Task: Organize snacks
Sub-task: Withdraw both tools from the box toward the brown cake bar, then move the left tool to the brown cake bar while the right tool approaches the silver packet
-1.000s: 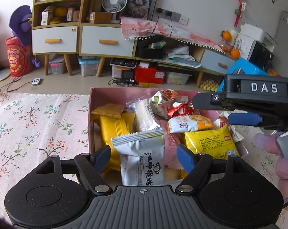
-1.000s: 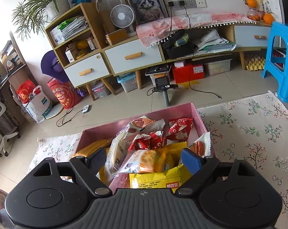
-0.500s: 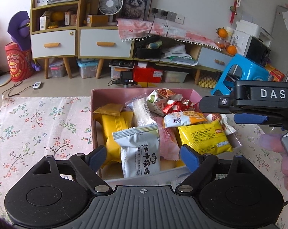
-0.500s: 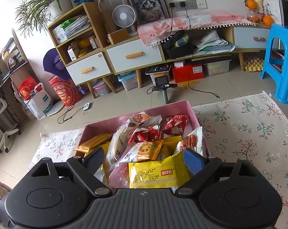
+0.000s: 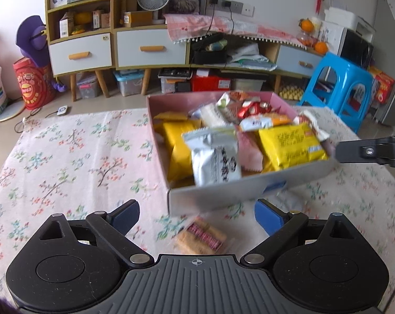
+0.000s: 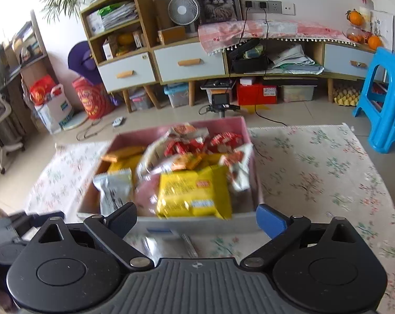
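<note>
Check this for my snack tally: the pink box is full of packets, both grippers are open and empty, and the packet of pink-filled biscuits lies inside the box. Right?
Not quite. The biscuit packet lies outside the pink box, on the floral cloth in front of it, as the left wrist view shows. The rest holds: the box is full, and the left gripper and right gripper are open and empty.

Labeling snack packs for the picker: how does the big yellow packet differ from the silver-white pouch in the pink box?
Colour: the yellow packet is bright yellow with small print and a pale strip; the silver-white pouch is silvery with large black characters.
Pose: the yellow packet lies with its long side across the left wrist view; the pouch stands more upright, crimped top edge up.
Place: in that view the packet sits right, the pouch left.
Both are sealed and inside the pink box.
</note>
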Action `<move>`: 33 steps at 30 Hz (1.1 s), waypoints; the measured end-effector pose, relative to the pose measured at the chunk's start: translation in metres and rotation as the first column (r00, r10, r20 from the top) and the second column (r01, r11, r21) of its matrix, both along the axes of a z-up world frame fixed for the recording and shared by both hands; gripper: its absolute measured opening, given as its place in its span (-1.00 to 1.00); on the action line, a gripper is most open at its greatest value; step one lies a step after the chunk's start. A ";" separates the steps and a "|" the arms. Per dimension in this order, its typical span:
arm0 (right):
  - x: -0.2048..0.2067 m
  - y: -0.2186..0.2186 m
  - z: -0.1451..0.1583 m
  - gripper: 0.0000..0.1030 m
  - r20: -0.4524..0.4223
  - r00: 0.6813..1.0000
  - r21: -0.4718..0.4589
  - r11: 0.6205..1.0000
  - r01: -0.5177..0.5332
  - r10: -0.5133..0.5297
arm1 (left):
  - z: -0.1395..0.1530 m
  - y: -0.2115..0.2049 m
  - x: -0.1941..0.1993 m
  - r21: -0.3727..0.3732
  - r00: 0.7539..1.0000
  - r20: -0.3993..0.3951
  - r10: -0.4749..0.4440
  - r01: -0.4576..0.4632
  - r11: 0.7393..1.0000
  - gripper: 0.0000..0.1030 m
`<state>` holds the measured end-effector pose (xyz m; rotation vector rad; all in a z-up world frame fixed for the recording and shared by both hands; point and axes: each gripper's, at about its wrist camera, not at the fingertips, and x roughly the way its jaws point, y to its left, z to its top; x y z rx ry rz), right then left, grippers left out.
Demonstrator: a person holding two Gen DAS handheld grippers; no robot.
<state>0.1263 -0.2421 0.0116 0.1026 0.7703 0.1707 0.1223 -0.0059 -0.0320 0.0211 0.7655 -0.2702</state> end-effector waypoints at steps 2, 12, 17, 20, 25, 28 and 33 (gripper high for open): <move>-0.007 -0.004 -0.002 0.78 -0.008 1.000 -0.014 1.000 -0.001 0.001 | -0.002 0.001 -0.003 0.005 1.000 -0.019 0.004 -0.004 1.000 0.86; -0.036 -0.011 -0.024 0.79 -0.074 0.996 -0.074 0.996 -0.051 0.046 | -0.015 -0.007 -0.025 0.038 0.997 -0.076 0.002 0.000 0.999 0.87; -0.047 -0.004 -0.036 0.79 -0.106 0.990 -0.101 0.989 -0.105 0.095 | -0.026 -0.015 -0.033 0.053 0.996 -0.088 0.015 -0.011 0.999 0.87; -0.048 0.003 -0.042 0.79 -0.121 0.986 -0.123 0.983 -0.134 0.119 | -0.034 -0.020 -0.035 0.065 0.996 -0.088 0.024 -0.018 0.998 0.87; -0.045 0.016 -0.054 0.79 -0.146 0.978 -0.147 0.974 -0.173 0.152 | -0.041 -0.024 -0.033 0.091 0.998 -0.050 0.040 -0.036 0.995 0.92; -0.042 0.024 -0.064 0.78 -0.171 0.970 -0.177 0.963 -0.205 0.175 | -0.043 -0.023 -0.028 0.078 0.998 -0.035 0.055 -0.052 0.996 0.93; -0.036 0.028 -0.068 0.78 -0.163 0.969 -0.174 0.962 -0.213 0.185 | -0.045 -0.020 -0.022 0.068 0.995 -0.008 0.102 -0.101 0.993 0.93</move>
